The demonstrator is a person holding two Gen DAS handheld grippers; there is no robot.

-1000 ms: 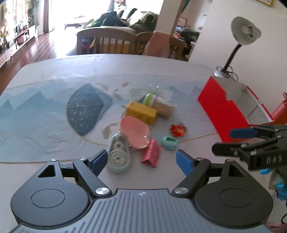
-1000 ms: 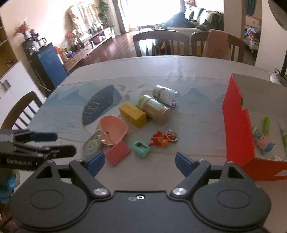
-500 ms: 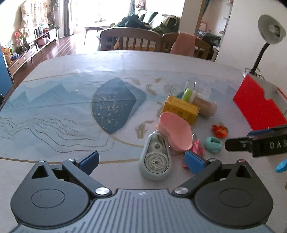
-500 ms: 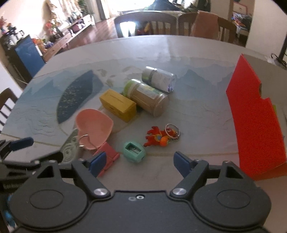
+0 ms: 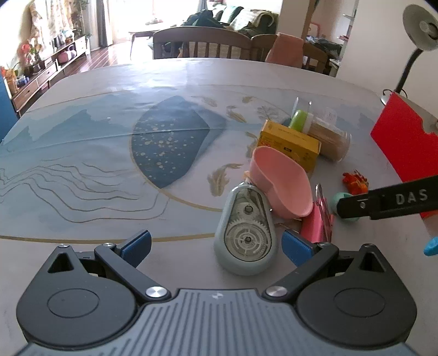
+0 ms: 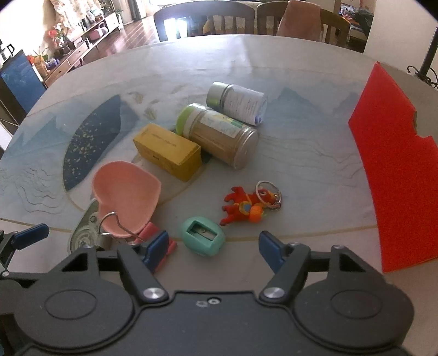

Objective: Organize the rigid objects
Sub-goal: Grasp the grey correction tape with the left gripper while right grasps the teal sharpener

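My left gripper (image 5: 216, 245) is open wide just above the table. A grey-green correction tape dispenser (image 5: 246, 235) lies between its fingers, close to the right pad and apart from the left one. My right gripper (image 6: 213, 247) has its jaws closing, with a teal pencil sharpener (image 6: 202, 239) between them; the pads do not touch it. A pink heart-shaped dish (image 6: 126, 197) and a pink binder clip (image 6: 153, 232) lie just left of the sharpener. A red keychain figure (image 6: 246, 205) lies behind it.
A yellow box (image 6: 167, 150), a green-lidded jar (image 6: 219, 134) and a silver canister (image 6: 236, 102) lie on their sides mid-table. A red box wall (image 6: 397, 164) stands at the right. A desk lamp (image 5: 418, 24) is behind it. Chairs (image 6: 205, 16) line the far edge.
Both grippers have come down and closer to the objects. The left jaws opened wider and now straddle the tape dispenser. The right jaws narrowed around the sharpener.
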